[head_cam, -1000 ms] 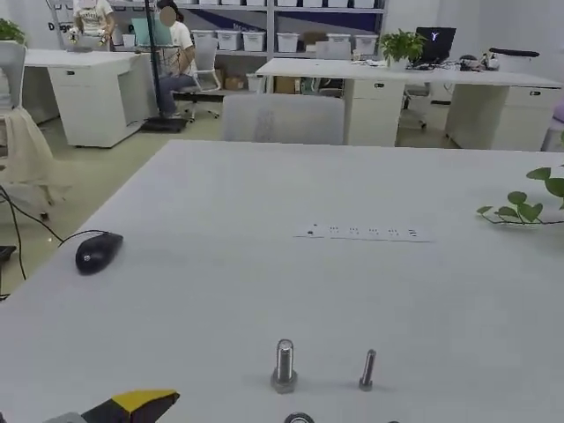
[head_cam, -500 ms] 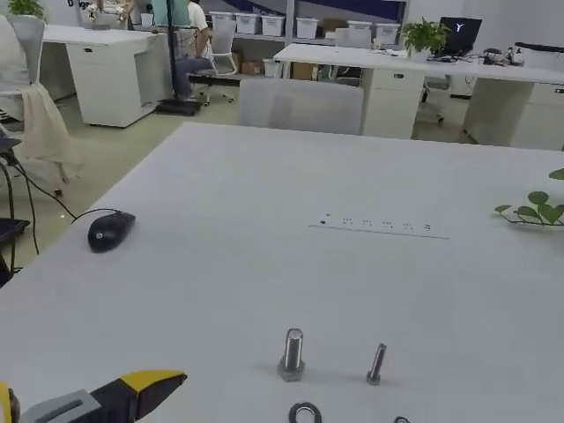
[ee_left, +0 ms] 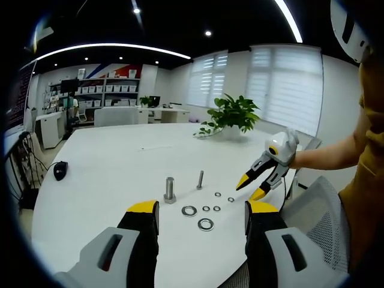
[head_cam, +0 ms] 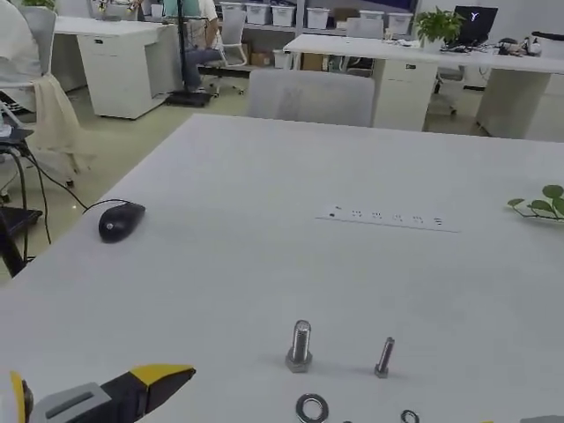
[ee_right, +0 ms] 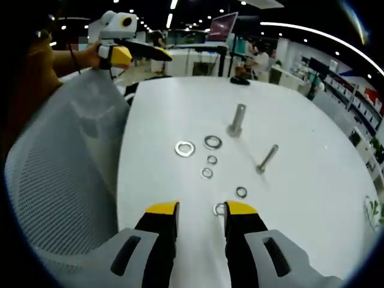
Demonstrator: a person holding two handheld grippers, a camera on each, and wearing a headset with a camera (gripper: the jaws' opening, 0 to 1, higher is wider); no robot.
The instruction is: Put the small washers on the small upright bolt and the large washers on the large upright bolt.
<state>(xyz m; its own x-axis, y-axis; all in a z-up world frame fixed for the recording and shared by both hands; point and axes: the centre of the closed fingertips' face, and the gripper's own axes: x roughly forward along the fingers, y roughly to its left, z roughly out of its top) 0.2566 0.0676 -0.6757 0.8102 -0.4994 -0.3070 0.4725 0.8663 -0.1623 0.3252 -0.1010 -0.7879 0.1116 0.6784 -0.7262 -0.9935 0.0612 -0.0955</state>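
Note:
The large upright bolt [head_cam: 300,344] and the small upright bolt [head_cam: 385,357] stand side by side near the table's front edge. In front of them lie a large washer [head_cam: 311,408] and a small washer [head_cam: 409,416]. In the left gripper view two large washers [ee_left: 189,210] [ee_left: 206,224] and several small washers [ee_left: 216,208] lie loose before the bolts [ee_left: 170,189] [ee_left: 200,179]. My left gripper [ee_left: 203,210] [head_cam: 97,392] is open and empty, off the table's near left. My right gripper [ee_right: 201,209] [ee_left: 261,180] is open, with a small washer [ee_right: 219,209] on the table just beyond its tips.
A black mouse [head_cam: 122,220] with its cable lies at the left of the table, and a power strip [head_cam: 388,218] is set into its middle. Plant leaves [head_cam: 542,204] reach in at the right. A grey mesh chair [ee_right: 60,162] stands at the near edge.
The head view has tilted down, so more washers show at its bottom edge. A little more of the left gripper is in view. Bolts and washers have not moved.

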